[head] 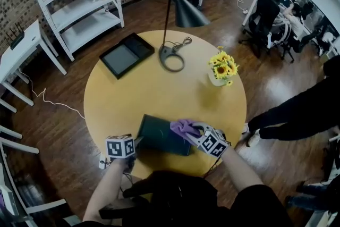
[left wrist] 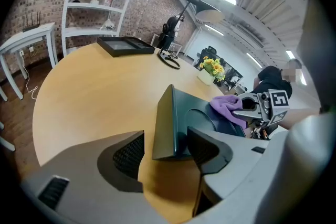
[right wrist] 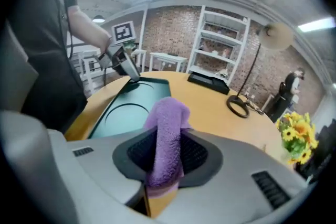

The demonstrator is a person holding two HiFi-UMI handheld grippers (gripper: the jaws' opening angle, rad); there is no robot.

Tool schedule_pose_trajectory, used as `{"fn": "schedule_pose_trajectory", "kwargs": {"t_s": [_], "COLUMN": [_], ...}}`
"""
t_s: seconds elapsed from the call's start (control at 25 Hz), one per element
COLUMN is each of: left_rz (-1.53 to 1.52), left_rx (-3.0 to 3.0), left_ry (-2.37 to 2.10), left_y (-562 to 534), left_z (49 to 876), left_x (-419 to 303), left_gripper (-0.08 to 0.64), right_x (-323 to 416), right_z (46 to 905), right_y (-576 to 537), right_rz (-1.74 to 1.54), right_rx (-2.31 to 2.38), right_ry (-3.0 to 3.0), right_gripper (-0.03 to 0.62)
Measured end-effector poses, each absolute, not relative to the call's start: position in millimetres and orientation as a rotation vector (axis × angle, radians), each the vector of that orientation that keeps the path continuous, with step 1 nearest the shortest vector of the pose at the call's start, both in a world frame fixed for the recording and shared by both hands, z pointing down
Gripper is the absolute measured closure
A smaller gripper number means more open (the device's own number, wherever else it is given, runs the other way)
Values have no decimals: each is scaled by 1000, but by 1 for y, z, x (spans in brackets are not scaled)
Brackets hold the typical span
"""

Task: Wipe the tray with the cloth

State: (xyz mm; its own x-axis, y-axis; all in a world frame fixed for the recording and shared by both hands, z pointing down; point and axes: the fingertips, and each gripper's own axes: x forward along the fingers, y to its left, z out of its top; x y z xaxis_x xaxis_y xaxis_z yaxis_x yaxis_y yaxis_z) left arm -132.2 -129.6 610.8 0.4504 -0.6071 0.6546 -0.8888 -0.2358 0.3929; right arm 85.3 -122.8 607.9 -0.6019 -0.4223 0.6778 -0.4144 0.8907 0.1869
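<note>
Cloth (right wrist: 168, 120) pinched in right gripper (right wrist: 165, 155), tray (left wrist: 181, 110) corner — ungripped — inside left gripper (left wrist: 167, 155)

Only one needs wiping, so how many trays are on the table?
2. A green tray lies at the near edge of the table; a black tray lies at its far left edge. None looks hidden.
</note>
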Motion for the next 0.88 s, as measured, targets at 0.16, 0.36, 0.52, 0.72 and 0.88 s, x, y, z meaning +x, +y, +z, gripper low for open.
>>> {"fn": "schedule_pose_trajectory", "kwargs": {"t_s": [0.16,0.36,0.52,0.72,0.88], "left_rz": [464,465,442,417,392], "left_rx": [1934,1943,1939,1923,1914], "left_ry": [-1254,-1250,-1238,-1233,-1246], "left_y": [-128,-128,-130,-129,-127], "left_z": [617,614,612,612,614], "left_x": [-134,-133,-133,-134,-138], "left_gripper": [314,314,314,314,314], "right_x": [92,124,153,166,131], "right_z": [611,632,621,594,597], "right_y": [-151,-184,-186,-124,-76], "right_rz": [228,806,1224,1454,1440], "right_rx": [848,1310,1608,1664,1486], "right_ry": [-2368,-2265,-2093,-2104,-2162], "right_gripper": [489,489,489,488,483]}}
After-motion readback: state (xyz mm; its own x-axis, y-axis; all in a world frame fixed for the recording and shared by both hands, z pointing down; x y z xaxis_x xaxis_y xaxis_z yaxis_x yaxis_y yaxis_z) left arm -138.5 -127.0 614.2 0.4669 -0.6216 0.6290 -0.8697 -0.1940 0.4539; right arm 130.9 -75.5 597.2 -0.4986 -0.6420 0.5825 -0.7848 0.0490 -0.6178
